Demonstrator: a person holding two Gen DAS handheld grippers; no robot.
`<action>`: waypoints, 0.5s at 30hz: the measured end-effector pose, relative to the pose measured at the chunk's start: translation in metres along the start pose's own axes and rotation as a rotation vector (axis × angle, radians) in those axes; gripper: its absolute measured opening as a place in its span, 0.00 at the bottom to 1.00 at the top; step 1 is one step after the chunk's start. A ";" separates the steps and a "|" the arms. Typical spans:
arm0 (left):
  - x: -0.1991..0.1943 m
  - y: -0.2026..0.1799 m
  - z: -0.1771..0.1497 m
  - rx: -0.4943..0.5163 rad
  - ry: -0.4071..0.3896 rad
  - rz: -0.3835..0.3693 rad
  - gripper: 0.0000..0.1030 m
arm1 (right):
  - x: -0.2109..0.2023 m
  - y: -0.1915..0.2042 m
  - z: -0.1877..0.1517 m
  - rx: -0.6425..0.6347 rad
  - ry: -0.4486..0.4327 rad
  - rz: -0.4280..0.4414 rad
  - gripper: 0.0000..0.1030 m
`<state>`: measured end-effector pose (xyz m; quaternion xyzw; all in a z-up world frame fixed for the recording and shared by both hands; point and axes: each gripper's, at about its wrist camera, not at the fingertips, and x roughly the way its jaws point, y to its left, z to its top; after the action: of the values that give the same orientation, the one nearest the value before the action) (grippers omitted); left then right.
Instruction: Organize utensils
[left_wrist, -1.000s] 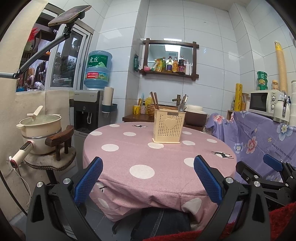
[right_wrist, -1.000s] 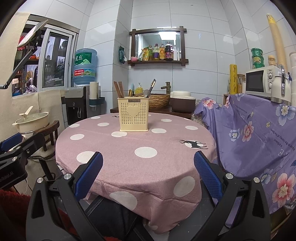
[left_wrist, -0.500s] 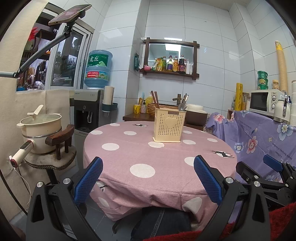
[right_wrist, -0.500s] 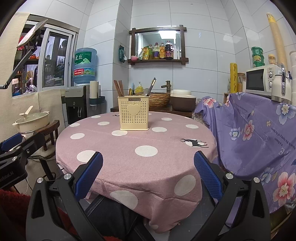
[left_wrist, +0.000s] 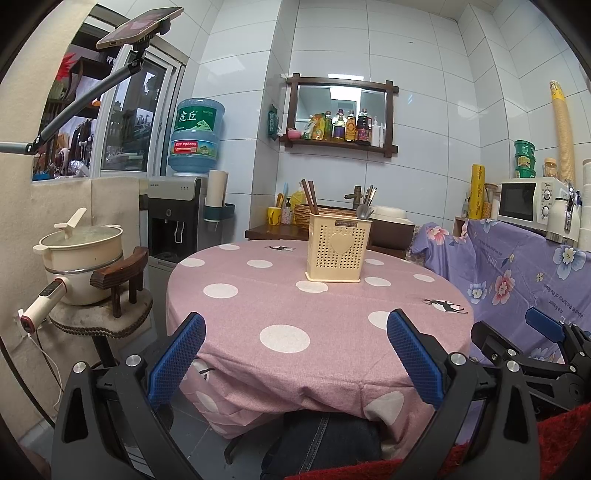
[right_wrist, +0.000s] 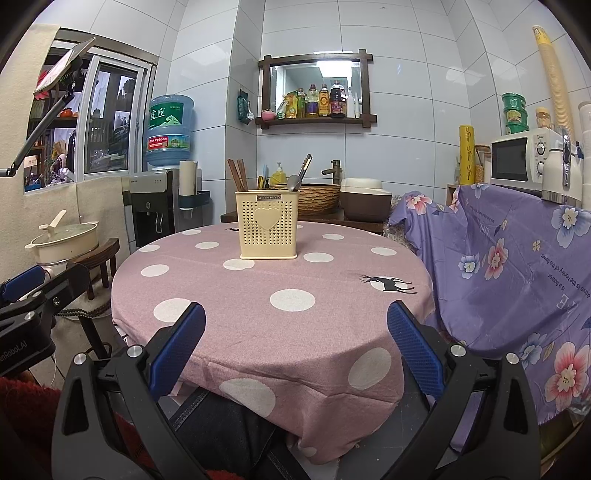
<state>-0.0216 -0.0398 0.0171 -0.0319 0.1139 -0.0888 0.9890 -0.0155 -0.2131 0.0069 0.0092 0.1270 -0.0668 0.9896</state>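
Left wrist view, L to R: a cream pot (left_wrist: 82, 242) sits on a stool (left_wrist: 101, 319) off the table's left edge. Behind it, a water dispenser (left_wrist: 173, 218) carries a blue bottle (left_wrist: 195, 134). The left gripper (left_wrist: 295, 345) hangs low at the near edge of the round table (left_wrist: 258, 306), which has a pink cloth w/ white dots; its blue-padded fingers (left_wrist: 177, 360) are spread wide, nothing between them. A cream holder (left_wrist: 338, 249) stands upright toward the table's far edge, right of centre. Brown chopsticks (left_wrist: 308, 195) stick up from its left part; a spoon (left_wrist: 362, 211) and other metal utensils, too small to tell apart, rise from its right part. A wall shelf (left_wrist: 340, 144) w/ bottles hangs above. At far right, a microwave (left_wrist: 532, 205) rests on a surface draped in purple floral cloth (left_wrist: 517, 273), well apart from the table.

Right wrist view: the right gripper (right_wrist: 295, 341) also sits at the table's near edge, fingers (right_wrist: 413, 347) wide apart and holding nothing. The holder stands near the far edge, left of centre. Denim-clad legs (right_wrist: 221, 421) show under the near edge.
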 end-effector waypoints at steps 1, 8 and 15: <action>0.000 0.000 0.000 0.000 0.000 0.000 0.95 | 0.000 0.000 0.000 0.000 0.000 0.000 0.94; 0.002 0.002 -0.004 0.000 0.020 -0.013 0.95 | 0.000 0.000 0.000 -0.001 -0.001 -0.001 0.94; 0.002 0.003 -0.006 -0.005 0.028 -0.020 0.95 | 0.000 0.000 -0.001 0.000 -0.001 0.000 0.94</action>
<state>-0.0204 -0.0371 0.0107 -0.0340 0.1277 -0.0989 0.9863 -0.0154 -0.2129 0.0055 0.0090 0.1267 -0.0668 0.9897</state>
